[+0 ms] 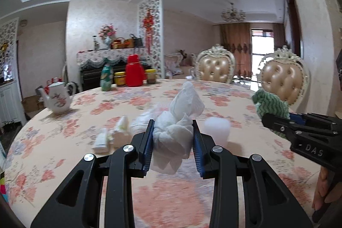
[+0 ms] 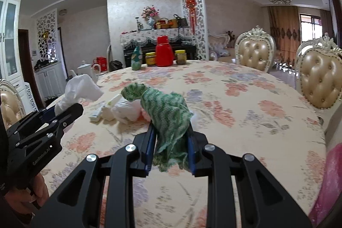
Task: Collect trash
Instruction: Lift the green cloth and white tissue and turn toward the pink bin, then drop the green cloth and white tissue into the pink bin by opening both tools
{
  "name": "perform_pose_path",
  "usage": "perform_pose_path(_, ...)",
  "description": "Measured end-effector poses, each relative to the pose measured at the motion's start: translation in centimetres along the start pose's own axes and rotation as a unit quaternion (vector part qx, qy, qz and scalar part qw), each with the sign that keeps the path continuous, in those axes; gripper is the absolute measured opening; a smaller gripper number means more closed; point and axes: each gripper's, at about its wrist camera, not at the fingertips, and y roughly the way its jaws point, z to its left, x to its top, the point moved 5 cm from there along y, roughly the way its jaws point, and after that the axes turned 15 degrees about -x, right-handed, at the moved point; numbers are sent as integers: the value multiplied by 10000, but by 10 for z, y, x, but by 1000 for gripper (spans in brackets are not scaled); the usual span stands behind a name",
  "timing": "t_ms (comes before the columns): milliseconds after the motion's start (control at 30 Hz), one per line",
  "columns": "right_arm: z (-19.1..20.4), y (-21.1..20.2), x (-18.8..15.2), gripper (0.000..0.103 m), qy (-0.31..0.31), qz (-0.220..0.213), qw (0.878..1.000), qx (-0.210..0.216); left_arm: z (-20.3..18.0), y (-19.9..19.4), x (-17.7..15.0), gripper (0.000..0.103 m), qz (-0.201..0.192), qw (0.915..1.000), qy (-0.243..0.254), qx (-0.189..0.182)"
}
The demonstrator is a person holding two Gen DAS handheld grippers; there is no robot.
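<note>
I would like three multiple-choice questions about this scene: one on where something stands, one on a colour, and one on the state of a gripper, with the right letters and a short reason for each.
1. Where does the red thermos stand?
A. At the far side of the table, between two jars
B. On a chair seat
C. On the floor beside the piano

2. What colour is the cloth in the right gripper?
A. Blue
B. Green and white
C. Plain yellow

3. What is the state of the left gripper?
A. Open, nothing between its fingers
B. Shut on a white tissue
C. Shut on a teapot

Answers:
1 A: the thermos is on the table's far edge, with a yellow-lidded jar on each side.
2 B: the knit cloth shows green and white zigzag.
3 B: the crumpled white tissue sits pinched between the blue pads.
</note>
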Motion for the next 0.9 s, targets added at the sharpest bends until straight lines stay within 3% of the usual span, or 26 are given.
perform_pose_path(467,-109,-22,-12,26,408,-100,9932,-1082,-101,50,14,33,123,9923,349,-1185)
perform_pose_path(700,-179,-33,-27,26,754,-10,9816,-1756,-176,81,12,33,234,9794,685,-1886)
perform_pose_path(900,-244,-56,-46,27,1053,42,9644,-2426,-232,103,13,33,318,9649,870,-2456)
